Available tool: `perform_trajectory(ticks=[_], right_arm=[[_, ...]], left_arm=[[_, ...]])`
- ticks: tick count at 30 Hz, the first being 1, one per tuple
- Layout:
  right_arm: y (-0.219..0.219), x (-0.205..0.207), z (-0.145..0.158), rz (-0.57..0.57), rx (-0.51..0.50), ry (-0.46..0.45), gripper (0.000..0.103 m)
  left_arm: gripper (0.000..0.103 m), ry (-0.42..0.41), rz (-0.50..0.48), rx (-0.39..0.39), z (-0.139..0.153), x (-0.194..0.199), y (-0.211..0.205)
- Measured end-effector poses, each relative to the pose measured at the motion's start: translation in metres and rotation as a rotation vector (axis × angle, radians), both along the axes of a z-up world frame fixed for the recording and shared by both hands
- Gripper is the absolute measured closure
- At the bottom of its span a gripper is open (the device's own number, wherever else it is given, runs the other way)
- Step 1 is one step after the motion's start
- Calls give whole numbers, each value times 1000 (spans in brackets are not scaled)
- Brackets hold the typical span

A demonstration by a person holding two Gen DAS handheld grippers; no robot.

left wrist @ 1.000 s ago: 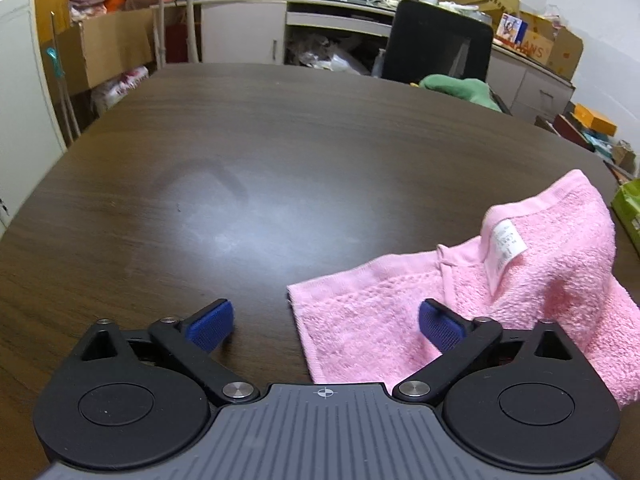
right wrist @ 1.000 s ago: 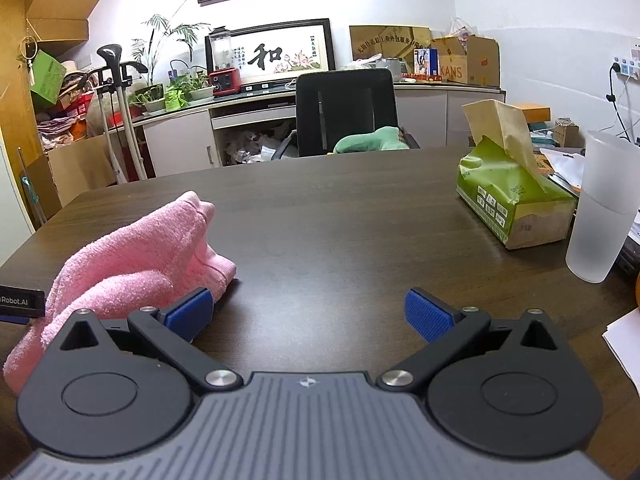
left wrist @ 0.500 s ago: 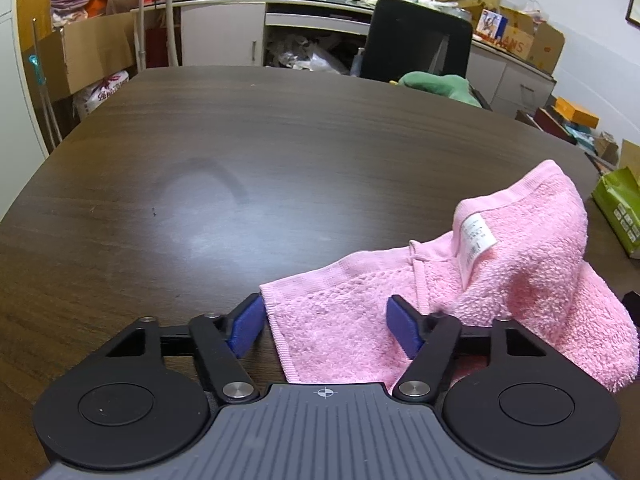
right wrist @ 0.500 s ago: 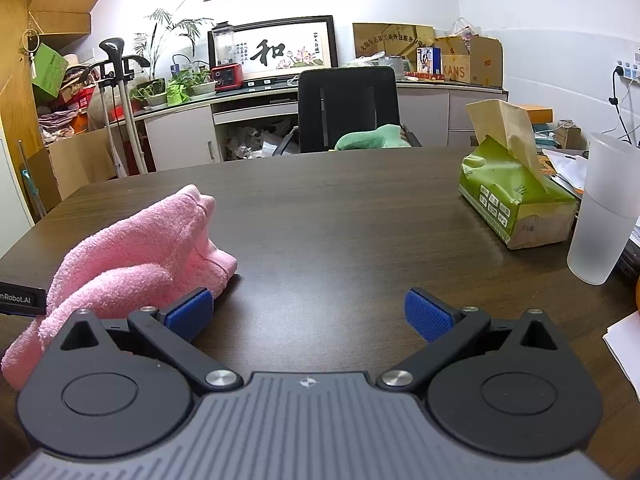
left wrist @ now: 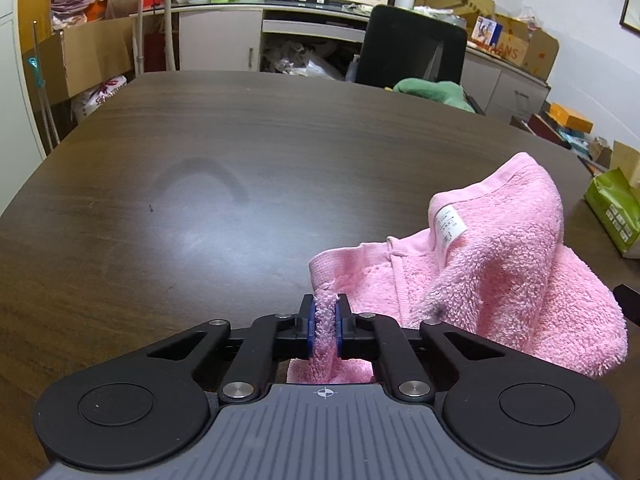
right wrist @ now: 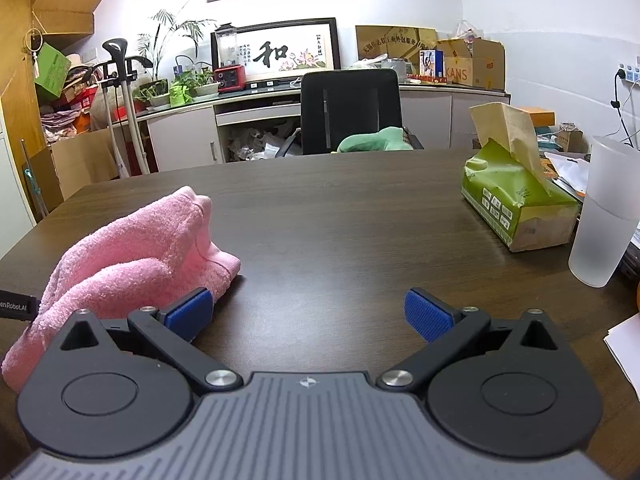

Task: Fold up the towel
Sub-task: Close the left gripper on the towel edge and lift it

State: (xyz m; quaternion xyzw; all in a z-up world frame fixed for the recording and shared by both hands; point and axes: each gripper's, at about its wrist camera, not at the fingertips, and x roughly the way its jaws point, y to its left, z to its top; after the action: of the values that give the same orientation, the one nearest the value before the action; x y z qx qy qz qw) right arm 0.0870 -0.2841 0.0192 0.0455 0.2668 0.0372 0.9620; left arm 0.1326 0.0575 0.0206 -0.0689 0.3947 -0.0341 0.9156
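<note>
A crumpled pink towel (left wrist: 492, 264) with a white label lies on the dark wooden table (left wrist: 240, 168). My left gripper (left wrist: 325, 322) is shut on the towel's near left corner, pinched between the blue pads. In the right wrist view the towel (right wrist: 132, 248) lies bunched at the left. My right gripper (right wrist: 308, 314) is open and empty just above the table, its left fingertip (right wrist: 188, 314) right beside the towel's near right edge.
A green tissue box (right wrist: 516, 208) and a frosted plastic cup (right wrist: 604, 216) stand at the table's right side, with papers (right wrist: 624, 348) at the right edge. A black chair (right wrist: 352, 108) with a green cushion stands behind the table's far edge.
My left gripper moved right onto the towel's corner and closed on it, bunching the edge up. My right gripper stayed open and hardly moved.
</note>
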Motion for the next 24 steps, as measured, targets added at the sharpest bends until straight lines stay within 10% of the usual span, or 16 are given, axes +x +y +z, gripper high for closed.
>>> perform_trajectory(ticks=[24], right_arm=[[5,-1,1,281,196,-8,0]], left_arm=[[96,-292,27,71,43,-54,48]])
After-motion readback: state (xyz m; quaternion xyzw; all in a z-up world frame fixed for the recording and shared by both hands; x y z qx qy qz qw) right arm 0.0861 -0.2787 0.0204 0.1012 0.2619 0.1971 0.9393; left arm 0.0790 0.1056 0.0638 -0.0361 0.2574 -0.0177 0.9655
